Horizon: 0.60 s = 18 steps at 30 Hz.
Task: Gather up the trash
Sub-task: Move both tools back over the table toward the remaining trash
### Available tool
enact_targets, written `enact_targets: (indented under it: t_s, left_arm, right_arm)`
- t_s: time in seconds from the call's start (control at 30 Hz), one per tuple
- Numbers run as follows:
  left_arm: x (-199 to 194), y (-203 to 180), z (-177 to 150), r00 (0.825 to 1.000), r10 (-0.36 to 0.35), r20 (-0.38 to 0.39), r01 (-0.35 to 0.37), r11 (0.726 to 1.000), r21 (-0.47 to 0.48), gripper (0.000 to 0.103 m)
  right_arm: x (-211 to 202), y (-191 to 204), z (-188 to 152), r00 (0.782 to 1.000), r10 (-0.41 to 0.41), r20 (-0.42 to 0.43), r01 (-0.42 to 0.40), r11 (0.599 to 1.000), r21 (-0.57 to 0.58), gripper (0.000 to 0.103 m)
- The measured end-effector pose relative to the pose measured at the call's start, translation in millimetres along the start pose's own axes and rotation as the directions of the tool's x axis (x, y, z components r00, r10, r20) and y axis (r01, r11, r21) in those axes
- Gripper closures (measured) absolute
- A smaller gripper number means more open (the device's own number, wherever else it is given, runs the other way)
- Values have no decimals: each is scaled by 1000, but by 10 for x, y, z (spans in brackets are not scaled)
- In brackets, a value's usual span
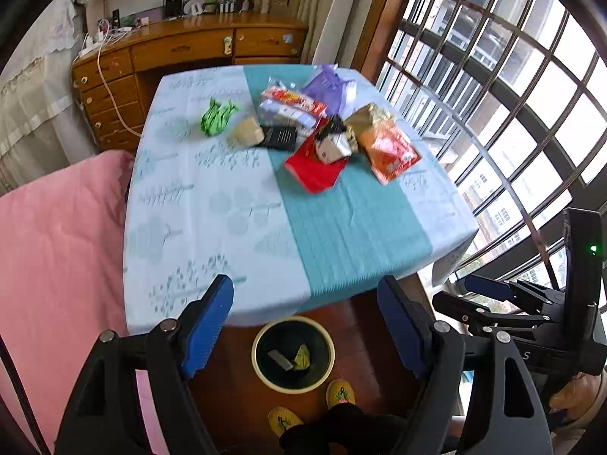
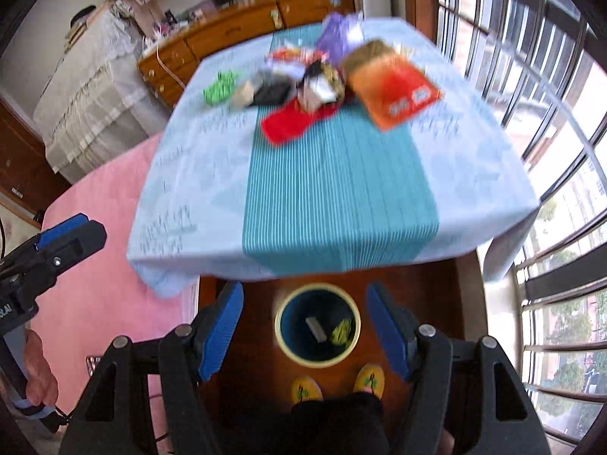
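Left wrist view: left tongs [image 1: 305, 326] nearest, jaws wide apart, nothing between. Below, bin [image 1: 259, 356] on floor, two scraps inside. Trash pile [image 1: 322, 129] on counter [image 1: 212, 204], far half.

Right wrist view: right tongs [image 2: 305, 328] gaping, empty, above bin [image 2: 280, 331]. Wrappers [image 2: 394, 87] heaped at counter's [image 2: 189, 189] far end; blurred.

Both wrist cameras look steeply down from high above the floor, facing the counter [image 1: 265, 197] at 12 o'clock and the window at 3 o'clock. The left view sits nearer the pink bed [image 1: 57, 246] (at its 9 o'clock). Both share the counter, the trash bin [image 2: 318, 325] at 6 o'clock and the wooden dresser [image 1: 182, 49] beyond.
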<state>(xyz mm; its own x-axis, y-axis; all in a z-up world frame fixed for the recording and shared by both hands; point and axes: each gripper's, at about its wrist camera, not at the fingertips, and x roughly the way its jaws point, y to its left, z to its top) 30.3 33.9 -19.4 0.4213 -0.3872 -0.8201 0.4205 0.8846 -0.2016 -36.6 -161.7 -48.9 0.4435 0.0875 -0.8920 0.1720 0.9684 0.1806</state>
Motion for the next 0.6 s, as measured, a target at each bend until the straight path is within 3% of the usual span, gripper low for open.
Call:
enact_targets:
  t_s: [0.1,0.3,0.5,0.6]
  left_arm:
    - [-14,-55,169,1000,-4,17,4,1000,14,26]
    - [171,-207,494,999,47,21,-47,999,25,26]
    - [627,-310,925,995,90,-33,-89,996,26,26]
    - [981,-374,1187,988,117,-97,-116,993,8,26]
  right_arm:
    - [-110,15,118,998,-26,56,25,1000,6,35]
    - [-138,-129,411,997,-26,76,26,1000,13,36]
    - [19,-405,931,992,0,125,5,999,-40,36]
    - [173,-653,1286,992,24,127,-17,998,-55,36]
